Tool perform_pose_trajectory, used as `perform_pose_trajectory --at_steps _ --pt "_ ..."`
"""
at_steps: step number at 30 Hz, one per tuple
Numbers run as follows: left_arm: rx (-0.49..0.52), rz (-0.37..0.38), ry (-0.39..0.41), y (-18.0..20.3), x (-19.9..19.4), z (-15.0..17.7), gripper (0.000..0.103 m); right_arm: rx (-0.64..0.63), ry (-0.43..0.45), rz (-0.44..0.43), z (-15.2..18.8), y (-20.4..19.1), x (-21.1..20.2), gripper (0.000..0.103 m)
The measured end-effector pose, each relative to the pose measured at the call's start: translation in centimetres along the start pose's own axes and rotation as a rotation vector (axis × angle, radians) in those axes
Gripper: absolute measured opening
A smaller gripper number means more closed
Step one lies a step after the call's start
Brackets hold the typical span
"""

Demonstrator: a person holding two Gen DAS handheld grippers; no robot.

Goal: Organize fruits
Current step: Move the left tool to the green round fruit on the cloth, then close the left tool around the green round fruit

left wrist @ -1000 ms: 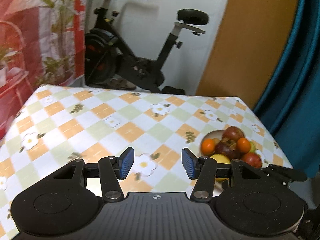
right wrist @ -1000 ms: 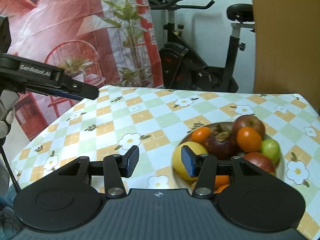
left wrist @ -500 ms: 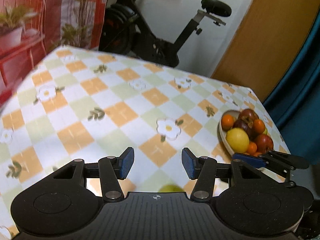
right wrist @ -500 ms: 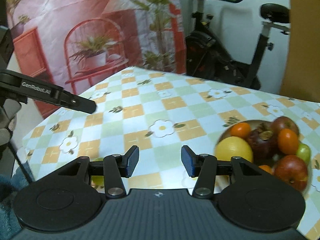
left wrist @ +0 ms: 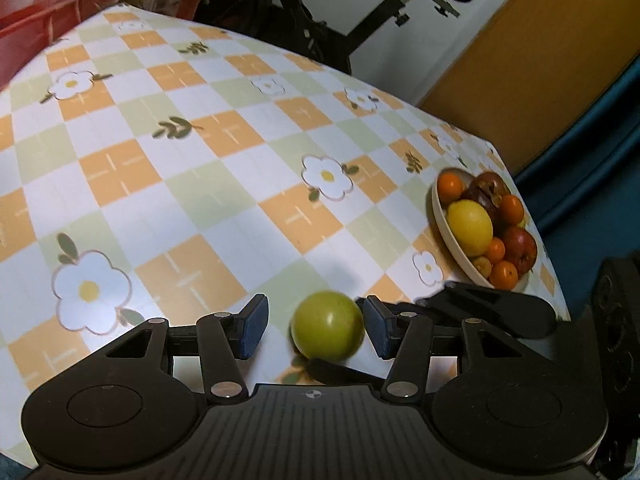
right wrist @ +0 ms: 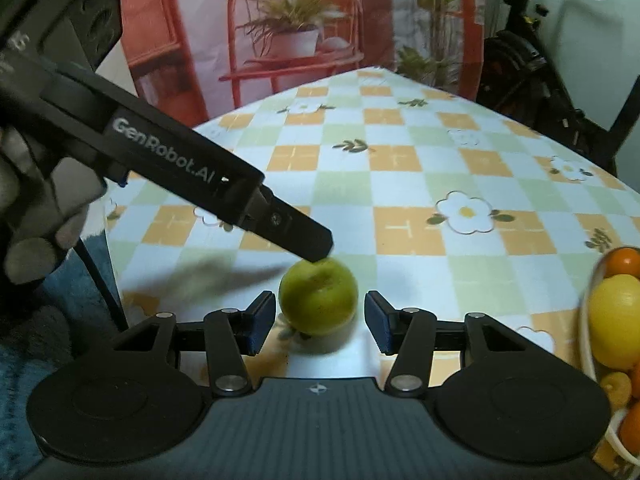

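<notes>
A green fruit (left wrist: pixel 327 325) lies on the checked worktop (left wrist: pixel 208 184), close to its near edge. In the left wrist view it sits between the fingers of the left gripper (left wrist: pixel 314 327), hard against the 3 o'clock finger with a clear gap on the 9 o'clock side; whether that pad touches it cannot be told. The fingers stand partly apart and grip nothing.

In the right wrist view the same fruit (right wrist: pixel 318 297) lies between the fingers of the right gripper (right wrist: pixel 320 322), with gaps on both sides. Those fingers have just been opening a little and do not press it. The left gripper's finger (right wrist: pixel 288 232) reaches in from 10 o'clock, its tip at the fruit's top; contact is unclear because of blur.

The bowl (left wrist: pixel 452 240) of fruit stands at 3 o'clock near the worktop's corner, well apart from the green fruit. In the right view it is cut off by the frame edge. From 9 to 12 o'clock the worktop is open. An exercise bike (left wrist: pixel 360 20) stands beyond the far edge.
</notes>
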State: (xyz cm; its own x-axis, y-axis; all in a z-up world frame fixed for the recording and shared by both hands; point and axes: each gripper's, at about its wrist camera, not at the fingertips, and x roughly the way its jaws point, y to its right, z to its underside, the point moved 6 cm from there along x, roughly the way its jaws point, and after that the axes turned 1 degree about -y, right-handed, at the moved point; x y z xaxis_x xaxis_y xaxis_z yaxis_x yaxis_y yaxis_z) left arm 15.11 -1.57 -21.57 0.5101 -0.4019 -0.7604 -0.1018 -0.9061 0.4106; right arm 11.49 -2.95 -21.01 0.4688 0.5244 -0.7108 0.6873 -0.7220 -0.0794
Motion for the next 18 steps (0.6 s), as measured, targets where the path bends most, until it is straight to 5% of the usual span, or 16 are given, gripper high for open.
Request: perform_pose_trajectory --at_steps 18 --pt "0.019 0.008 -0.036 0.7 2.0 0.9 0.053 0.006 0.07 -0.009 1.0 0.0 1.0 0.051"
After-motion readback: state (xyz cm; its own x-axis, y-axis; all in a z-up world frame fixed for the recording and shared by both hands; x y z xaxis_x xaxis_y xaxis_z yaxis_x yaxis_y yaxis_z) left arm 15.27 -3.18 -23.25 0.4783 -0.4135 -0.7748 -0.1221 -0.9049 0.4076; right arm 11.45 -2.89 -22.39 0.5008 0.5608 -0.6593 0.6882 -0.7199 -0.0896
